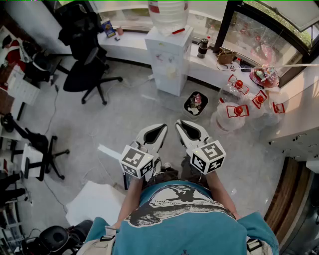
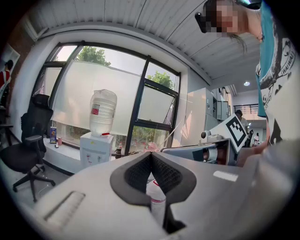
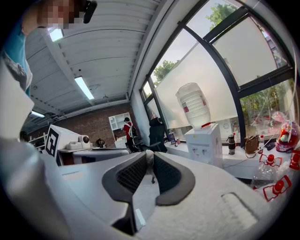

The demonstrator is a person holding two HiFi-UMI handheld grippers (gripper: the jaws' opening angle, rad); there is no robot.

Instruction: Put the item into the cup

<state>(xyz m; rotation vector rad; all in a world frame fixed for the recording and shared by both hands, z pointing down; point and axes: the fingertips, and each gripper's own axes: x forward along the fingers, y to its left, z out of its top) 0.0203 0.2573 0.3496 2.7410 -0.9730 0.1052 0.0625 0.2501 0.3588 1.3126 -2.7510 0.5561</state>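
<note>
Grey speckled floor (image 1: pixel 124 109) fills the middle of the head view. You hold two tongs side by side above it, just below the frame's centre: the left gripper (image 1: pixel 160 128) and the right gripper (image 1: pixel 183 124). Each carries one marker cube, the left cube (image 1: pixel 137 162) and the right cube (image 1: pixel 208 157), so two in all.

In the left gripper view your dark ribbed pads (image 2: pixel 136 173) meet at their tips. Nothing is clamped, and only a far-off bottle shows through the gap lower down. In the right gripper view the pads (image 3: pixel 131 173) stand a narrow slit apart, with nothing between them.

- **Water dispenser:** one white water dispenser (image 1: pixel 169 60) stands at the top centre, with one upturned bottle (image 1: pixel 168 15) on it.
- **Flask:** one dark flask (image 1: pixel 202 47) sits on the counter just right of the dispenser. Whether it is your cup I cannot tell, and no view lets me pick out the item.
- **Chairs:** two black swivel chairs stand on the left, one chair (image 1: pixel 87 64) at the upper left and a second chair (image 1: pixel 40 149) at the middle left.
- **Water jugs:** a cluster of clear water jugs (image 1: pixel 229 117) stands on the floor at the right, and I count four red handles among them.
- **Bin:** one black bin (image 1: pixel 196 103) sits on the floor between the dispenser and the jugs.
- **Board:** one white board (image 1: pixel 94 199) lies at the lower left.
</note>
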